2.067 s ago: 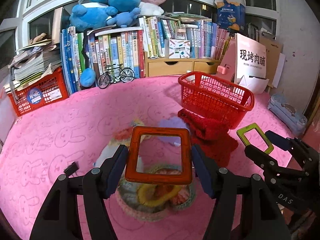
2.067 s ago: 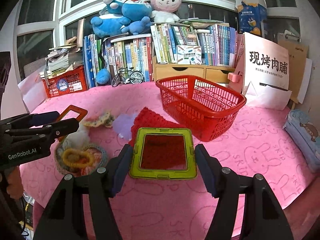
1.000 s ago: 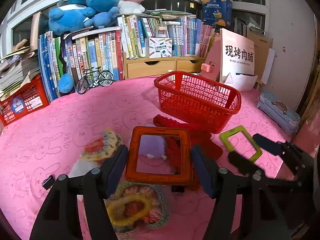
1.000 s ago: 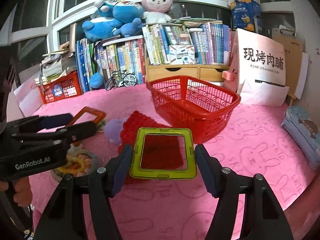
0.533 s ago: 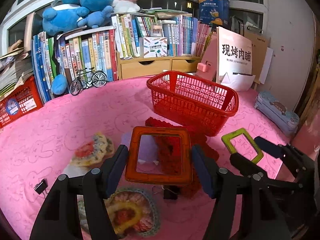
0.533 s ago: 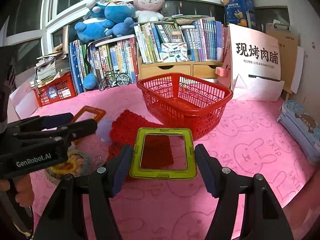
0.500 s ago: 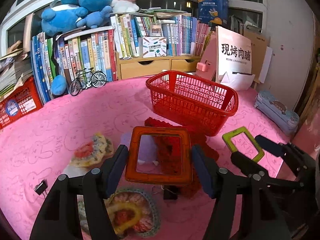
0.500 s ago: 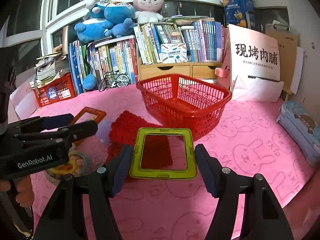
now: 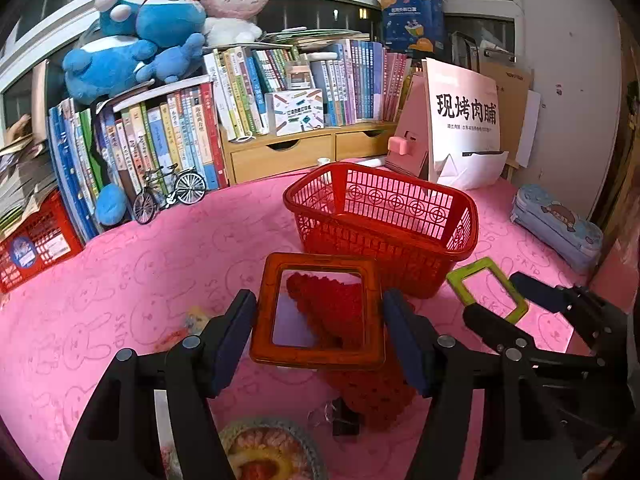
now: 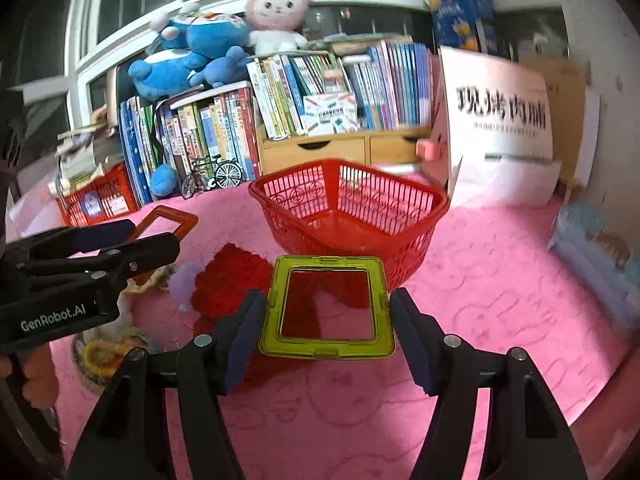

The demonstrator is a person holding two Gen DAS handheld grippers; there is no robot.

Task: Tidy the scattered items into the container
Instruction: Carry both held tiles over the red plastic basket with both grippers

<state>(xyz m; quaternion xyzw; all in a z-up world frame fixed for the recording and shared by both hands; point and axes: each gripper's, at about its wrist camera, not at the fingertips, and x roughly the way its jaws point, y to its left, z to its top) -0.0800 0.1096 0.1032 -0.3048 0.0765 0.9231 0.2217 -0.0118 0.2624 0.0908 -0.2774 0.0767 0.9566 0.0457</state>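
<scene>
Clamped between the blue pads of the left gripper point(image 9: 318, 332) is an orange square frame point(image 9: 320, 312), held by its two side edges low in the middle of the left wrist view, with the jaws partly spread to its width. A green square frame point(image 10: 326, 308) is gripped the same way by the right gripper point(image 10: 326, 332), low in the middle of the right wrist view, its jaws likewise spread only as far as the frame's sides. Both frames are hollow, and the pink cloth point(image 9: 160, 264) with faint rabbit outlines is seen through them.

A red basket point(image 9: 384, 224) is seen just above the centre of both views, standing on the pink cloth beyond each held frame; nothing can be made out inside it. A red knitted piece point(image 9: 360, 384) is spread on the cloth just in front of the basket. A round crocheted mat point(image 9: 264, 452) with a yellow centre is cut off at the bottom edge of the left wrist view, and a small black clip point(image 9: 344, 418) is seen beside the knitted piece. A pale purple soft item point(image 10: 184, 280) is seen left of the knitted piece in the right wrist view.

Rows of books point(image 9: 240, 100) are lined across the upper part of each view, with blue and pink plush toys point(image 9: 160, 36) on top.
</scene>
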